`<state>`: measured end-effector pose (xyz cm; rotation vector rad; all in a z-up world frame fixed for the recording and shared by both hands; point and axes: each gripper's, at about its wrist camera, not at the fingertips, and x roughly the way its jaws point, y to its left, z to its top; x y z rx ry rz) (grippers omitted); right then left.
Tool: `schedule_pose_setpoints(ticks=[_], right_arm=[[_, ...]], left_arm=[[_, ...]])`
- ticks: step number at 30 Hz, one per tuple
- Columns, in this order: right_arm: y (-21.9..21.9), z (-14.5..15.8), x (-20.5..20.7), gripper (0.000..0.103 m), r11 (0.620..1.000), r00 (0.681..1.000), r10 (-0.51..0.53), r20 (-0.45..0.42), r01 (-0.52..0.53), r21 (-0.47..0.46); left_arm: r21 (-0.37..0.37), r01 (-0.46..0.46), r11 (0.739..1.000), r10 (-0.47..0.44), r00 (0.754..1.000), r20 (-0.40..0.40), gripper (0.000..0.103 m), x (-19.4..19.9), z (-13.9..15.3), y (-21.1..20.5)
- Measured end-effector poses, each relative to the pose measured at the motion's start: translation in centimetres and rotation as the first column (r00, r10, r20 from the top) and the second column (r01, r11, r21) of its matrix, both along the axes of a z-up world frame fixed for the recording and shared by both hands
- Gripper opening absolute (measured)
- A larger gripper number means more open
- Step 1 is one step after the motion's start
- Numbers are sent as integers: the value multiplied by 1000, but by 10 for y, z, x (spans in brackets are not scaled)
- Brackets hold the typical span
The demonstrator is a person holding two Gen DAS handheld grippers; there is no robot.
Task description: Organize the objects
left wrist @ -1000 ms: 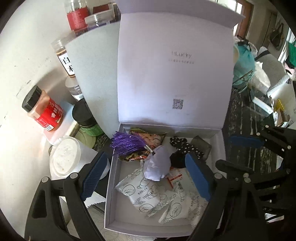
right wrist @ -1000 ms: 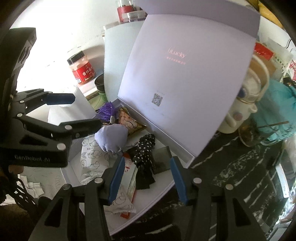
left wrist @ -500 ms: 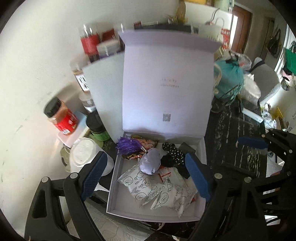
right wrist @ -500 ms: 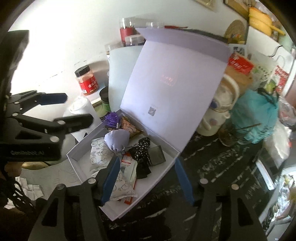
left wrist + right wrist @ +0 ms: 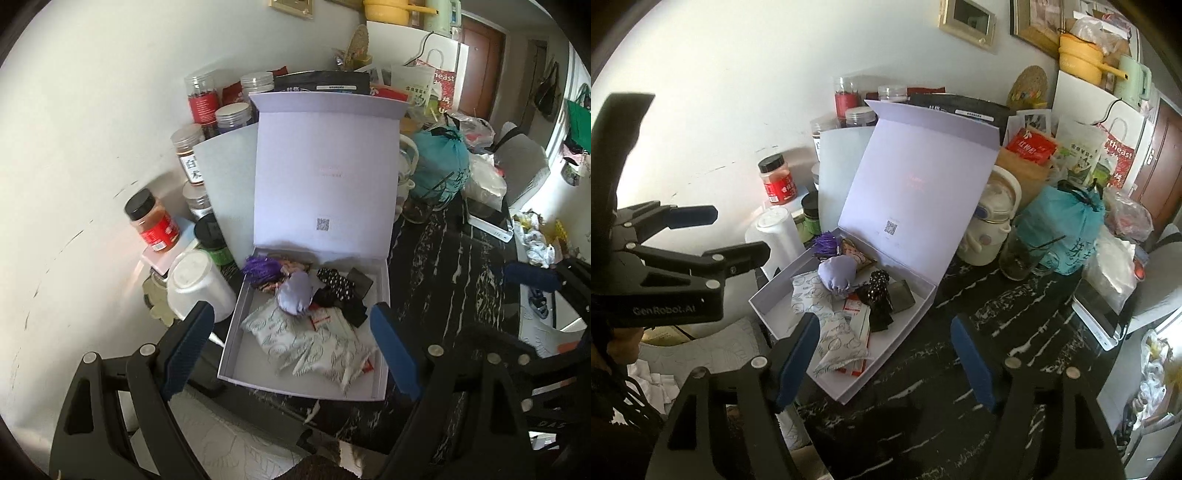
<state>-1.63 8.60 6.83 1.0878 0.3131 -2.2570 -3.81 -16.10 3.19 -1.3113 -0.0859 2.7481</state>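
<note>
Box (image 5: pixel 236 343) sits mid-frame with its lid (image 5: pixel 325 177) propped up so I can drop stuff in. Pouch (image 5: pixel 293 293) and packets (image 5: pixel 295 336) are piled inside. Left gripper (image 5: pixel 291 350) spread wide, empty; right gripper (image 5: pixel 882 350) opening, nothing between its jaws.

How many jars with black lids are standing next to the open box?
2. The red-labelled jar stands on a small stand by the wall; the green-labelled jar sits right against the lavender box, behind the white container. Others may be hidden behind the raised lid.
</note>
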Motion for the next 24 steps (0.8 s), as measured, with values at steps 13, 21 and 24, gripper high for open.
schedule_pose_setpoints(ticks=[13,21,24], right_arm=[[49,6,45,75,998,997,65,-30,-64,18],[72,6,66,82,995,994,99,-45,-99,7],[79,7,73,82,994,993,108,-56,-108,6]], left_arm=[[14,-106,994,106,994,20,86,80,2,44],[-6,-154,988,154,988,19,86,118,5,63],[-8,-170,985,170,985,20,86,130,5,67]])
